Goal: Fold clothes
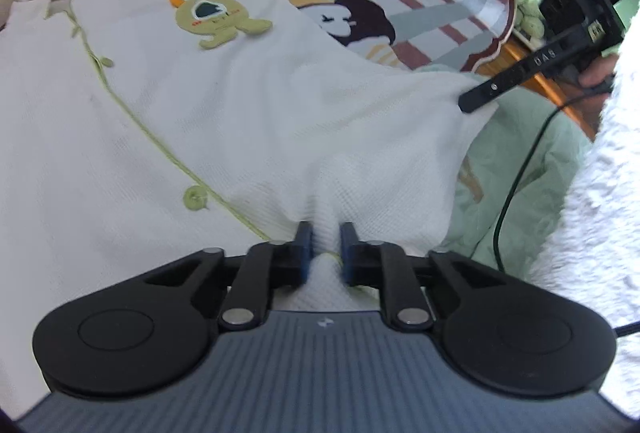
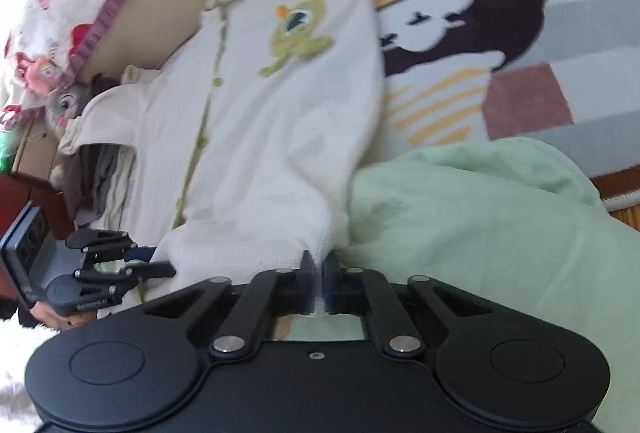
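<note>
Left claw: your left claw (image 1: 325, 247) is pinched nearly closed on a bunched fold at the near hem of the cream baby garment (image 1: 224, 105), fabric squeezed between the blue pads.
Right claw: your right claw (image 2: 319, 275) is clamped tight on the other near corner of the same garment, white cloth showing between the fingers.
Pose: both claws sit low and point forward along the cloth; the right one reaches in from the side, a hand (image 1: 598, 71) on its grip.
Garment: it lies spread face up, green monster patch (image 1: 218, 17) uppermost, on a cartoon rug (image 1: 432, 1).
Beside it: a pale green cloth (image 2: 472, 217) touches the garment's right edge.
</note>
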`<state>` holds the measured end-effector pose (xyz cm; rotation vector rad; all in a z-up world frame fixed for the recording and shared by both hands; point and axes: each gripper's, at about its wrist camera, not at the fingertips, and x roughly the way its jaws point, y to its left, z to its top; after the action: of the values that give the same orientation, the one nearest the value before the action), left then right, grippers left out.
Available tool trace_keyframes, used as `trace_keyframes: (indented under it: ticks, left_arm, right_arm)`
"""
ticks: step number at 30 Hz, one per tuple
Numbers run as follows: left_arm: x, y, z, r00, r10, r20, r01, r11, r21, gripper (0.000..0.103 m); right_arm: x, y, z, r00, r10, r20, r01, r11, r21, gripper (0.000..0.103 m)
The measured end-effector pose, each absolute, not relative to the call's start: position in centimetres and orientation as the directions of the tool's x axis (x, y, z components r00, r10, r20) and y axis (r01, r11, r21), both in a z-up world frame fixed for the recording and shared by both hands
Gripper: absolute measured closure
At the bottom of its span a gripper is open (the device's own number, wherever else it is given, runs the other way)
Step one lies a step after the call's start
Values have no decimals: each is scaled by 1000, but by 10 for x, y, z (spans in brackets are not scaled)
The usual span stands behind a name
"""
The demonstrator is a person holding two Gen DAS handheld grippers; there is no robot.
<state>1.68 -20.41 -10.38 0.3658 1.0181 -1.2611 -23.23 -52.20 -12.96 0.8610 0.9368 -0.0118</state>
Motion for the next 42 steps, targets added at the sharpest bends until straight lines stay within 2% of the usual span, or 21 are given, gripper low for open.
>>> trace_keyframes:
  ticks: [2, 4, 9, 11, 13, 14, 16, 19, 21, 22, 24, 28, 29, 30, 31, 32, 33, 34, 37, 42]
  left_arm:
    - [18, -195, -92, -35, -617, -786, 896, 329, -299, 95]
    - [19, -191, -88, -30, -611, -791, 895, 336, -293, 95]
    - [20, -193, -100, -35, -589, -808, 877, 369, -307, 92]
    - [20, -197, -108, -42, -597, -801, 857, 390, -336, 88]
    - [20, -197, -109, -46, -610, -791, 843, 401, -358, 65]
    - [22, -195, -107, -64, -618, -784, 835, 397, -381, 60]
    - [25, -182, -96, -78, -642, -763, 820, 394, -415, 57]
    - [29, -154, -77, -52, -658, -751, 821, 401, -408, 55]
    - [29, -138, -72, -35, -632, -774, 828, 416, -377, 55]
    - [30, -133, -73, -27, -618, -786, 827, 428, -365, 55]
    - [29, -123, -77, -7, -599, -801, 819, 456, -348, 55]
    - [24, -125, -84, -41, -612, -790, 814, 438, -382, 54]
    - [20, -129, -86, -50, -610, -791, 823, 424, -379, 51]
    - [16, -136, -88, -56, -602, -797, 838, 405, -365, 40]
    - [11, -143, -90, -62, -593, -803, 853, 387, -351, 37]
    - [7, -150, -93, -52, -570, -820, 872, 374, -316, 38]
    - [5, -157, -96, -28, -533, -845, 894, 364, -260, 57]
    - [4, -162, -100, -10, -505, -863, 911, 352, -217, 89]
    - [27, -153, -99, -53, -556, -830, 874, 376, -308, 91]
    - [80, -123, -115, -170, -706, -687, 628, 460, -628, 91]
  right_arm:
    - [-252, -526, -110, 697, 357, -622, 303, 639, 707, 97]
    - [-273, -527, -97, 726, 353, -590, 289, 622, 728, 97]
    - [-287, -517, -132, 614, 380, -692, 405, 600, 689, 97]
    - [-286, -514, -143, 606, 382, -698, 431, 580, 691, 97]
    - [-286, -514, -147, 606, 385, -696, 457, 548, 701, 96]
    - [-285, -514, -145, 585, 373, -720, 477, 559, 678, 95]
    - [-282, -514, -137, 523, 321, -789, 521, 613, 595, 91]
    - [-277, -512, -100, 493, 129, -861, 528, 742, 413, 90]
    - [-269, -508, -75, 555, 74, -829, 462, 801, 381, 90]
    - [-260, -504, -66, 599, 90, -796, 407, 822, 399, 90]
    - [-236, -491, -58, 649, 175, -740, 280, 850, 446, 90]
    - [-179, -436, -73, 542, 346, -766, 70, 889, 452, 90]
    - [-165, -422, -77, 508, 385, -771, 16, 890, 455, 89]
    - [-151, -409, -80, 472, 420, -775, -37, 888, 459, 89]
    - [-137, -395, -84, 433, 454, -779, -90, 882, 463, 86]
    - [-123, -381, -88, 392, 484, -782, -143, 872, 468, 73]
    - [-109, -367, -92, 349, 512, -785, -194, 859, 474, 64]
    - [-95, -354, -95, 304, 537, -787, -245, 842, 480, 52]
    - [-61, -319, -104, 193, 581, -791, -369, 790, 490, 51]
    - [-64, -311, -103, 232, 538, -810, -421, 806, 415, 51]
